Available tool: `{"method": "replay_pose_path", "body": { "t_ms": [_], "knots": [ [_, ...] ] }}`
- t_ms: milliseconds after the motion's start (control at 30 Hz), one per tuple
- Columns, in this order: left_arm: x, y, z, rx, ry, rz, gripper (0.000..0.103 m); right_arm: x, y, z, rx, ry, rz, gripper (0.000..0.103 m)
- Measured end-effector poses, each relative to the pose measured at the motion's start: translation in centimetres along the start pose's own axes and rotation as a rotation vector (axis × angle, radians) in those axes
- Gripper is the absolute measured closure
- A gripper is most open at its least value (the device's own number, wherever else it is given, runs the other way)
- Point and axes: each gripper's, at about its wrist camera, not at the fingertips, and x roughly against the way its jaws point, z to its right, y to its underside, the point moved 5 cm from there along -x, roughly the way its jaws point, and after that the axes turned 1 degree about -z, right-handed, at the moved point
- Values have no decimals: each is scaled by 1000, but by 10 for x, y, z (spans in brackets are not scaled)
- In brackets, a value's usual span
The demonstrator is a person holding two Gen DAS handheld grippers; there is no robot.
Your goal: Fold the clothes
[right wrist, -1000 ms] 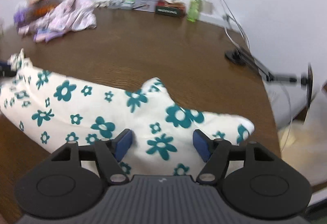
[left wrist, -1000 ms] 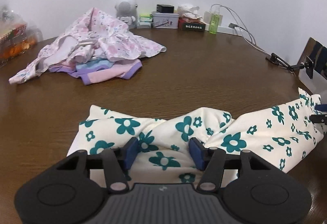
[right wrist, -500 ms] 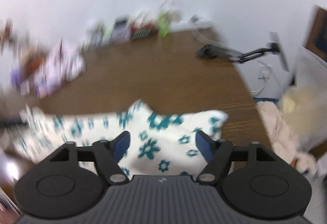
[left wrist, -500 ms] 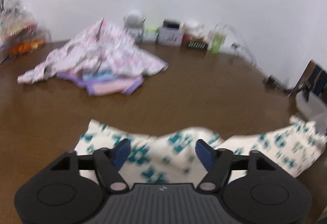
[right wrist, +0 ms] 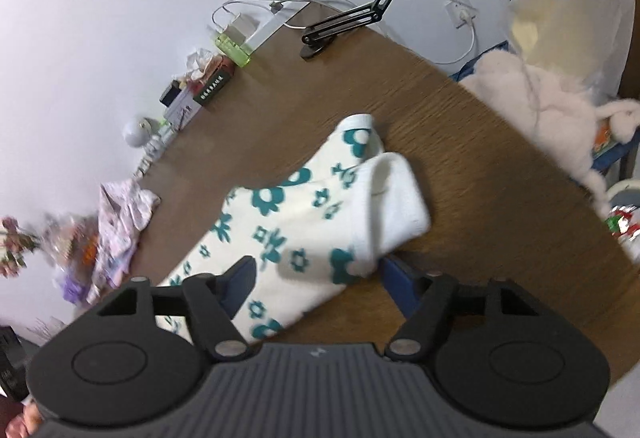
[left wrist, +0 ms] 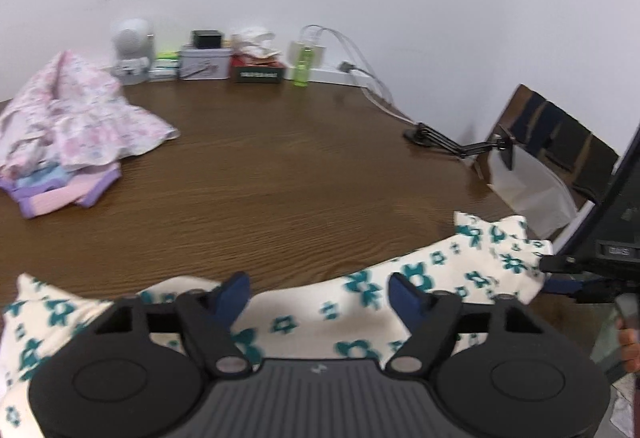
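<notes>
- The left gripper [left wrist: 319,292] stands over the near edge of the brown table [left wrist: 280,166]. Its two blue fingers [left wrist: 234,294] are wide apart and press on nothing.
- Its jaws have just been closing a little, with the cloth under the gap between them but not pinched.
- The cream garment with teal flowers [left wrist: 420,290] lies flat on the table just in front of and below the left gripper. It stretches from the far left of this gripper to the far right, where it ends at the right gripper [left wrist: 580,278].
- In the right wrist view, the right gripper [right wrist: 318,276] is rolled, so the table looks tilted. Its jaws are also wide and have just been closing a little; the cloth lies between them, and I cannot see that the pads press on it.
- One end of the garment [right wrist: 304,222] is folded over, showing a plain white side just ahead of the right gripper.
- Well ahead and to the left of the left gripper lies a pile of pink and purple clothes [left wrist: 68,130].
- Far ahead, along the wall, stand small boxes [left wrist: 204,62] and a green bottle [left wrist: 303,68].
- Ahead to the right of the left gripper, a black phone holder arm [left wrist: 456,142] stands on the table.
</notes>
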Motion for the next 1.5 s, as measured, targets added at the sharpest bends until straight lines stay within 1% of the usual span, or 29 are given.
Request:
{"method": "replay_pose_path", "body": {
  "t_ms": [100, 133, 200, 233, 267, 300, 367, 467, 533, 567, 600, 667, 733, 767, 867, 967, 1033, 1167, 1300, 1367, 1500],
  "knots": [
    [-11, 4, 3, -16, 3, -19, 39, -3, 3, -1, -56, 3, 79, 38],
    [-13, 8, 2, -13, 7, -26, 40, -2, 5, 1, -84, 1, 111, 41],
    [-16, 14, -4, -1, 14, -38, 41, -1, 8, 9, -146, -13, 160, 52],
    [-16, 17, -8, 3, 12, -40, 42, 0, 10, 14, -178, -20, 184, 55],
    [-13, 20, -12, 3, 4, -40, 43, 0, 11, 18, -212, -31, 200, 60],
    [-10, 22, -16, 3, -5, -39, 44, 0, 11, 22, -240, -38, 208, 65],
    [-1, 27, -26, 4, -30, -29, 45, -3, 11, 27, -284, -57, 215, 66],
    [14, 33, -38, 15, -56, -8, 45, -8, 10, 25, -306, -61, 218, 66],
    [20, 36, -46, 19, -78, -2, 45, -14, 8, 22, -302, -45, 209, 77],
    [22, 37, -50, 26, -85, -1, 45, -18, 8, 22, -309, -35, 197, 91],
    [23, 38, -54, 33, -90, -2, 45, -22, 8, 25, -335, -42, 190, 94],
    [26, 40, -62, 43, -96, -3, 45, -26, 7, 28, -375, -61, 187, 95],
    [30, 41, -68, 47, -103, -2, 45, -24, 5, 26, -370, -62, 189, 96],
    [33, 42, -70, 44, -110, 0, 45, -21, 3, 22, -348, -60, 194, 96],
    [41, 45, -76, 34, -132, 4, 44, -11, -2, -1, -220, -32, 217, 97],
    [43, 50, -85, 12, -166, -6, 44, -3, -4, -25, -64, 27, 231, 97],
    [41, 55, -91, 17, -174, -17, 44, -1, -4, -43, 48, 77, 242, 97],
    [43, 59, -97, 24, -166, -14, 44, 3, -2, -81, 269, 144, 244, 97],
    [42, 60, -99, 18, -153, -14, 44, 6, 10, -134, 561, 204, 265, 97],
    [42, 61, -101, 21, -146, -11, 44, 5, 22, -160, 694, 202, 250, 97],
    [41, 61, -100, 16, -145, -4, 44, -10, 60, -213, 1025, 177, 138, 97]
  ]
}}
